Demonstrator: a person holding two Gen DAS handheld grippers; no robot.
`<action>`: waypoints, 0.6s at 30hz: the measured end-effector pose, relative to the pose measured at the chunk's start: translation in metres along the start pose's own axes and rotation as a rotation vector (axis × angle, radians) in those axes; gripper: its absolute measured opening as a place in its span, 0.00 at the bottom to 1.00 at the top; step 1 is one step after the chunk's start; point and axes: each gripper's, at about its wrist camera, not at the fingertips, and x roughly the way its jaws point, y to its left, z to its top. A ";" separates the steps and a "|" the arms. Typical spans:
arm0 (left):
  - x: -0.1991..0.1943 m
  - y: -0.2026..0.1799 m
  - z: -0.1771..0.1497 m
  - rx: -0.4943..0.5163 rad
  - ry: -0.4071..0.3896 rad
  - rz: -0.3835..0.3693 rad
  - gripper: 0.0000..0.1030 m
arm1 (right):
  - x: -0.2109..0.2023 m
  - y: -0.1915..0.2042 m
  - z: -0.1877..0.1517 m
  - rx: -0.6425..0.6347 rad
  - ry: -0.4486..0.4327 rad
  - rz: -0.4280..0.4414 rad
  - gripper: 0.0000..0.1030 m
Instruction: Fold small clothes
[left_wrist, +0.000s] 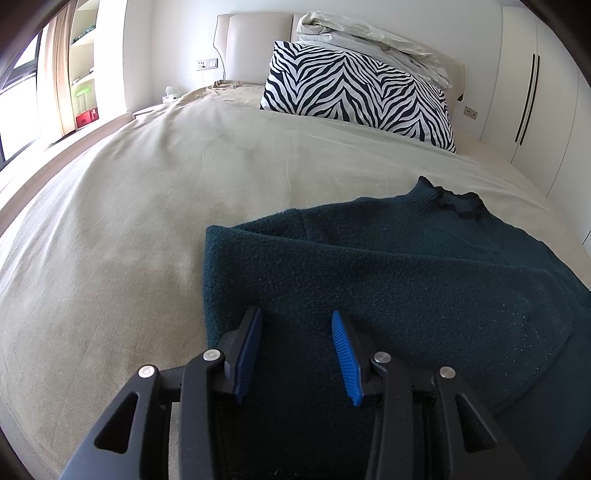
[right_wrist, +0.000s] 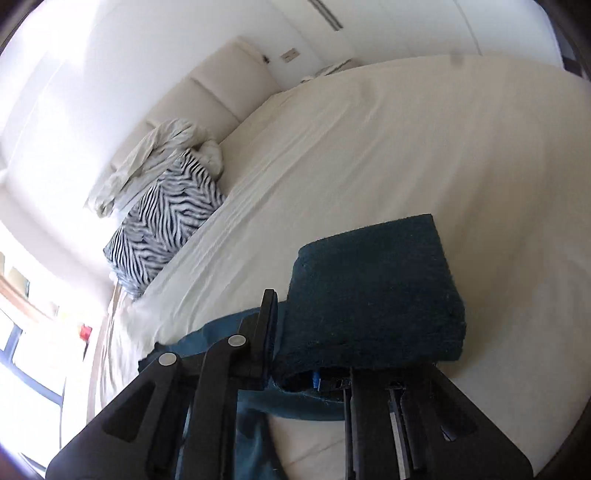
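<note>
A dark teal knit sweater (left_wrist: 388, 280) lies on the beige bed sheet (left_wrist: 129, 229), its collar pointing toward the pillow and its left side folded over. My left gripper (left_wrist: 297, 332) hovers open over the sweater's near edge, and nothing sits between the blue pads (left_wrist: 345, 354). In the right wrist view, a thick folded part of the sweater (right_wrist: 373, 288) is raised off the sheet. My right gripper (right_wrist: 291, 310) is shut on it. The knit drapes over and hides the right finger. The left finger (right_wrist: 269, 325) shows beside the fabric. More teal cloth (right_wrist: 229, 332) trails below.
A zebra-striped pillow (left_wrist: 354, 88) leans at the head of the bed with a crumpled white duvet (left_wrist: 369, 40) on top, against a padded headboard (left_wrist: 251, 44). White wardrobe doors (left_wrist: 528, 92) stand to the right. A window and curtain (left_wrist: 55, 74) are on the left.
</note>
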 end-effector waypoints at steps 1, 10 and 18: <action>0.000 0.001 0.000 -0.003 -0.001 -0.005 0.41 | 0.011 0.035 -0.010 -0.068 0.028 0.026 0.14; -0.044 0.002 -0.001 -0.177 -0.006 -0.156 0.69 | 0.116 0.216 -0.159 -0.421 0.291 0.056 0.15; -0.023 -0.056 0.000 -0.341 0.218 -0.529 0.73 | 0.089 0.201 -0.179 -0.438 0.307 0.113 0.61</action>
